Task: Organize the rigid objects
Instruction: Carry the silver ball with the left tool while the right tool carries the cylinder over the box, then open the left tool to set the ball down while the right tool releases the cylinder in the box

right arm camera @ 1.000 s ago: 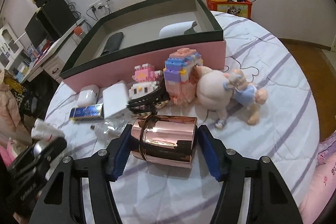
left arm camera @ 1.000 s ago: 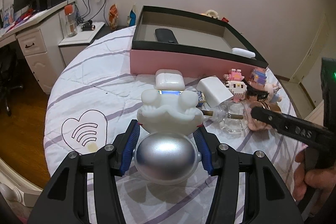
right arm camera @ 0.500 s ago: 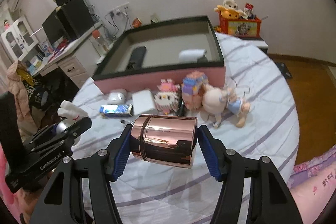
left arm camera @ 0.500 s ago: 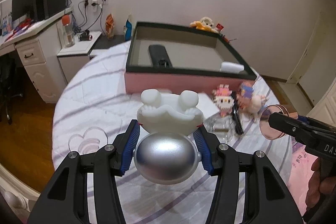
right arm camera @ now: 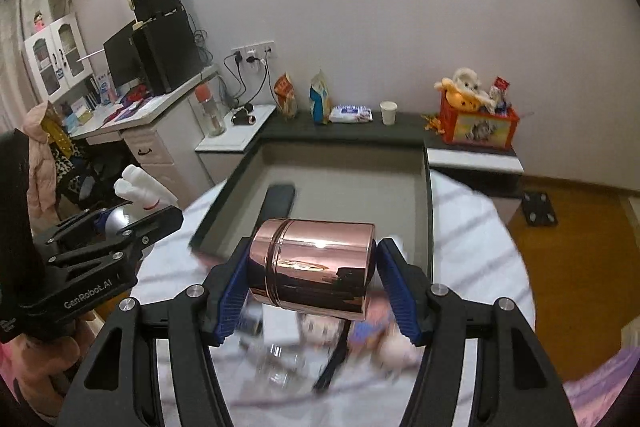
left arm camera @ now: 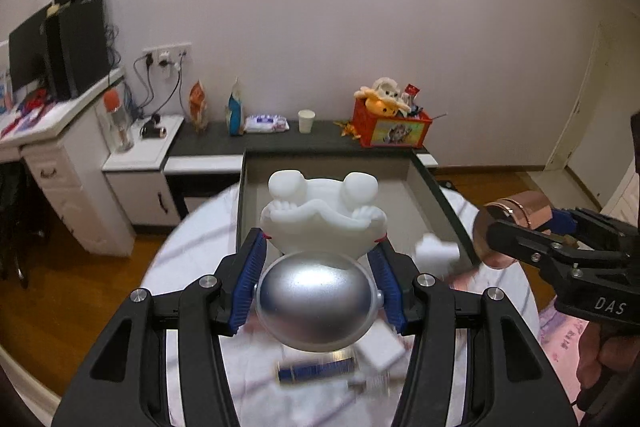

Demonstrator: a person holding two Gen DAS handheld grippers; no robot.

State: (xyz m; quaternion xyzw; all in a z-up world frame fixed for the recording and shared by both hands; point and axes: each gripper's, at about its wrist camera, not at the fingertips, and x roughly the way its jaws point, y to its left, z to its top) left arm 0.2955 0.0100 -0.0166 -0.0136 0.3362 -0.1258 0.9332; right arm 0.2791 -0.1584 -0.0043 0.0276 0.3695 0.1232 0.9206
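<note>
Right wrist: clamped copper tin (right arm camera: 312, 263), seemingly airborne.

One silver-and-white figurine (left arm camera: 318, 267), one copper canister (right arm camera: 312, 271), one open box (right arm camera: 344, 183), two tongs (left arm camera: 318, 291) (right arm camera: 312, 291)

A rose-gold cylindrical tin (right arm camera: 312, 267) is clamped sideways between the blue pads of the right gripper (right arm camera: 314, 277), above a blurred clutter of toys. Beyond it, a black remote (right arm camera: 278, 201) is seen inside the open box (right arm camera: 430, 211). At the left, a silver-and-white figurine (right arm camera: 132, 197) is gripped by the left gripper (right arm camera: 132, 223).

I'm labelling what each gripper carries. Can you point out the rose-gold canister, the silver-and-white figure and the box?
rose-gold canister (right arm camera: 316, 263): right wrist view, shiny side wall.
silver-and-white figure (left arm camera: 316, 301): left wrist view, silver dome.
box (right arm camera: 344, 183): right wrist view, bare inner floor.
</note>
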